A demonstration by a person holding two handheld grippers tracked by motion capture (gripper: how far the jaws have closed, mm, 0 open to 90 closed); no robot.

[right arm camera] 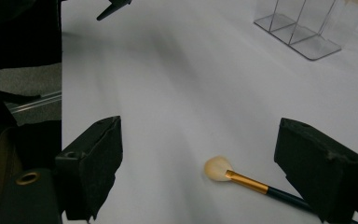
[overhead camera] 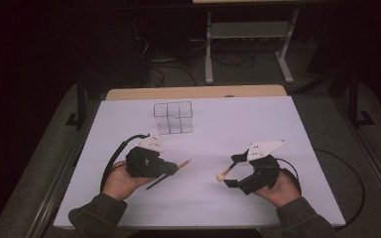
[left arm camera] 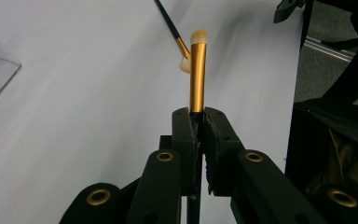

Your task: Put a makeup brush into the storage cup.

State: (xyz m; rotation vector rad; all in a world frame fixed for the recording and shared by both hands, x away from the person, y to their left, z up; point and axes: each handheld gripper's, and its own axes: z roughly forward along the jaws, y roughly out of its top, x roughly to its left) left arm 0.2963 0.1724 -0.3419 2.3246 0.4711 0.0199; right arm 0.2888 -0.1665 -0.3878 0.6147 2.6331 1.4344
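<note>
My left gripper [overhead camera: 173, 168] is shut on a makeup brush with a gold ferrule [overhead camera: 183, 163]. In the left gripper view the gold ferrule and pale tip [left arm camera: 197, 70] stick out straight ahead of the closed jaws [left arm camera: 196, 114], and the dark handle runs back between them. A second brush [right arm camera: 242, 181], with a pale round head, gold ferrule and dark handle, lies flat on the white sheet. My right gripper [right arm camera: 200, 135] stands open around it without touching. In the high view that brush's head [overhead camera: 221, 176] lies just left of the right gripper [overhead camera: 230, 171].
A clear acrylic organizer with several compartments [overhead camera: 173, 118] stands at the back middle of the white sheet [overhead camera: 238, 124]; it also shows as the clear organizer [right arm camera: 298, 28] in the right gripper view. A wooden table edge [overhead camera: 193, 92] runs behind. Cables and desk legs lie beyond.
</note>
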